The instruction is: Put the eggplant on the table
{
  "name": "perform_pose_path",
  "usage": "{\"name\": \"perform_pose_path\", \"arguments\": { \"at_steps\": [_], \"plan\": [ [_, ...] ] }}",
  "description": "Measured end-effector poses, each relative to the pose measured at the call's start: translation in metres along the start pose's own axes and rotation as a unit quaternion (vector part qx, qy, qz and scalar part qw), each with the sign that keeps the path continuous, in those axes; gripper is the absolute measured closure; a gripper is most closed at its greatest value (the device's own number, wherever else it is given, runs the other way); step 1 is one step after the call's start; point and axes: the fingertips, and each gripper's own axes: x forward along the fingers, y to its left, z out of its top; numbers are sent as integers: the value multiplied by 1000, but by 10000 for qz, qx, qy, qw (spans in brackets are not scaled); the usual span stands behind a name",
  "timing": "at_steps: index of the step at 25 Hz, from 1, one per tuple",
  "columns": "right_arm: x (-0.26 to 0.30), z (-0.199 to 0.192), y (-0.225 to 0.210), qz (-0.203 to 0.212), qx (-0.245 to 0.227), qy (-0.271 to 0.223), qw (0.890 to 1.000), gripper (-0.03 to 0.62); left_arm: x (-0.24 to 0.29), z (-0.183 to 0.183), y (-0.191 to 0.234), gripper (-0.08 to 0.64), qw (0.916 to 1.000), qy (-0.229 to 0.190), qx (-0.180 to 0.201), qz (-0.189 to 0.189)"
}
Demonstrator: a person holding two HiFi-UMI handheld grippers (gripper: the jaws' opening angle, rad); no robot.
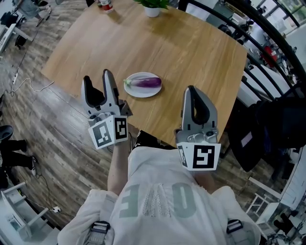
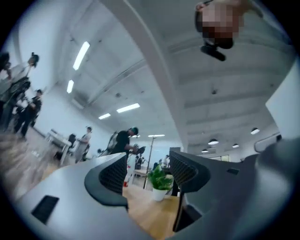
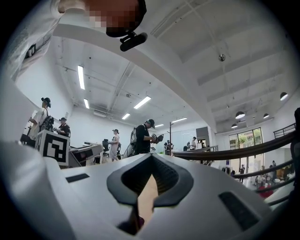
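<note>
A purple eggplant (image 1: pixel 146 82) with a green stem lies on a white plate (image 1: pixel 133 91) near the front edge of the wooden table (image 1: pixel 158 43). My left gripper (image 1: pixel 97 76) is held up to the left of the plate, apart from it, jaws open with nothing between them. In the left gripper view the left gripper (image 2: pixel 147 171) points across the tabletop (image 2: pixel 150 213), and the eggplant is out of that view. My right gripper (image 1: pixel 191 90) is held up right of the plate, shut and empty. In the right gripper view only a sliver of wood shows between the right gripper's (image 3: pixel 150 176) jaws.
A potted plant (image 1: pixel 152 6) and a bottle (image 1: pixel 106 4) stand at the table's far edge; the potted plant (image 2: pixel 160 180) shows between the left jaws. A black railing (image 1: pixel 260 33) runs along the right, with a dark bag (image 1: pixel 267 127) below it. Several people (image 3: pixel 143 137) stand in the room beyond.
</note>
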Motion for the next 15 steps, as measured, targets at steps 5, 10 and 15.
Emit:
{"name": "perform_pose_path", "arguments": {
  "at_steps": [5,10,15],
  "plan": [
    [2,7,7,99,177,-112,9997,574,-4,35,-65,290,9810,-363,1494,-1183],
    [3,7,13,184,328,-133,9992,574,-10,29,-106,497,9722,-71,1683,-1629],
    [4,1,18,180,140,16,9997,575,-14,19,-122,551,9713,314,1631,-1703]
  ]
}}
